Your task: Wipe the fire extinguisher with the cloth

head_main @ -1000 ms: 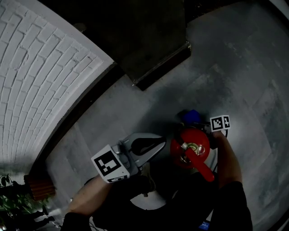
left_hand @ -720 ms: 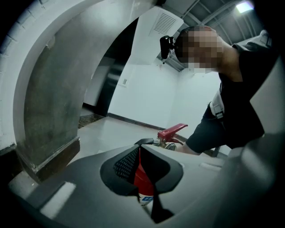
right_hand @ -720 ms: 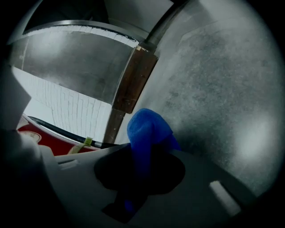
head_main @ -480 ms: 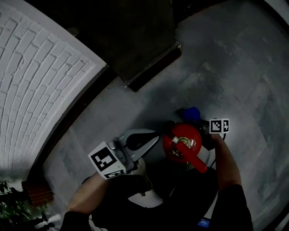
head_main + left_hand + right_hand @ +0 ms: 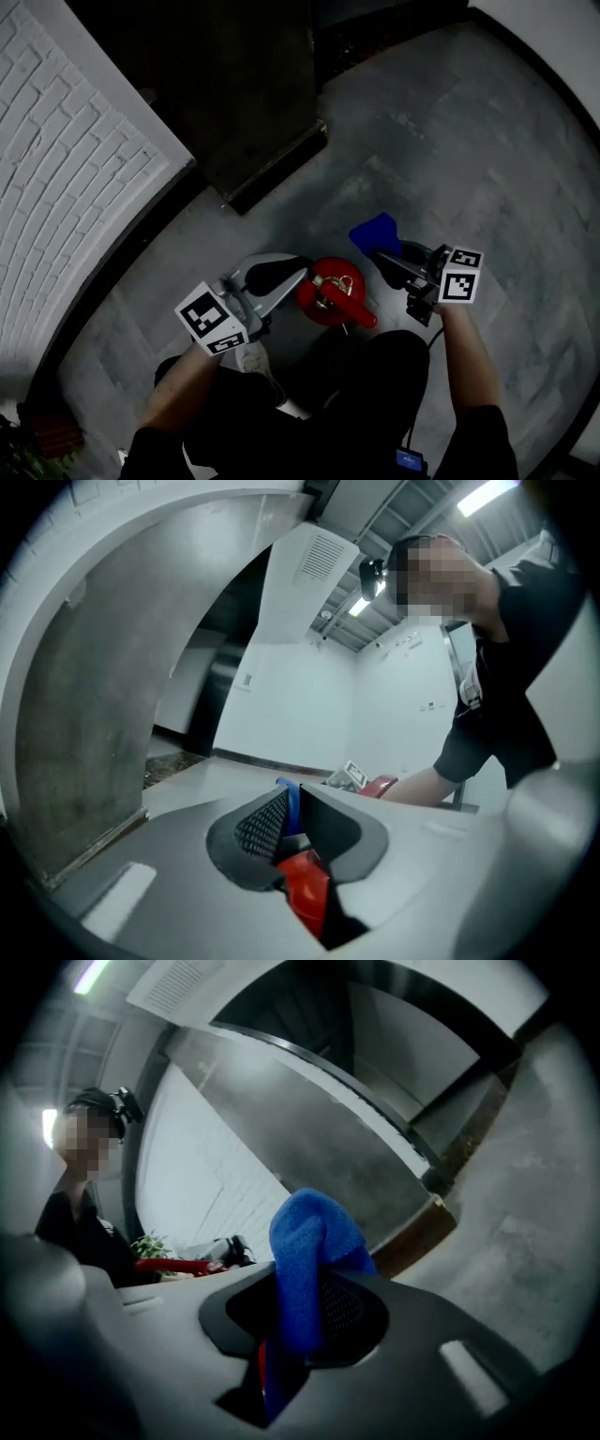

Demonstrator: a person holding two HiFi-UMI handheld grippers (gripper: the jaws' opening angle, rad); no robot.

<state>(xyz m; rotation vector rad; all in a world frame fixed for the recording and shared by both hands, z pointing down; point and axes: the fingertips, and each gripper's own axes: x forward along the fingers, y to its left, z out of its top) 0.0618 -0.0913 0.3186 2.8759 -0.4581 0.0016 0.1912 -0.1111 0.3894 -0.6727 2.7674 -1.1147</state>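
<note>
The red fire extinguisher (image 5: 328, 289) stands upright on the grey floor, seen from above, its lever pointing toward me. My left gripper (image 5: 298, 275) lies against its left side, jaws shut with nothing between them. In the left gripper view (image 5: 291, 803) the red lever (image 5: 380, 785) shows beyond the jaws. My right gripper (image 5: 394, 261) is a little to the right of the extinguisher and apart from it, shut on a blue cloth (image 5: 375, 232). In the right gripper view (image 5: 309, 1302) the cloth (image 5: 314, 1232) bulges up out of the jaws.
A white brick wall (image 5: 66, 169) runs along the left. A dark slab with a raised edge (image 5: 253, 112) lies beyond the extinguisher. My legs and a white shoe (image 5: 261, 361) are just behind it. A potted plant (image 5: 19, 455) stands at the bottom left.
The right gripper has drawn the blue cloth away from the extinguisher's far side, out to the right. The left gripper has stayed against the extinguisher. The head view has swung.
</note>
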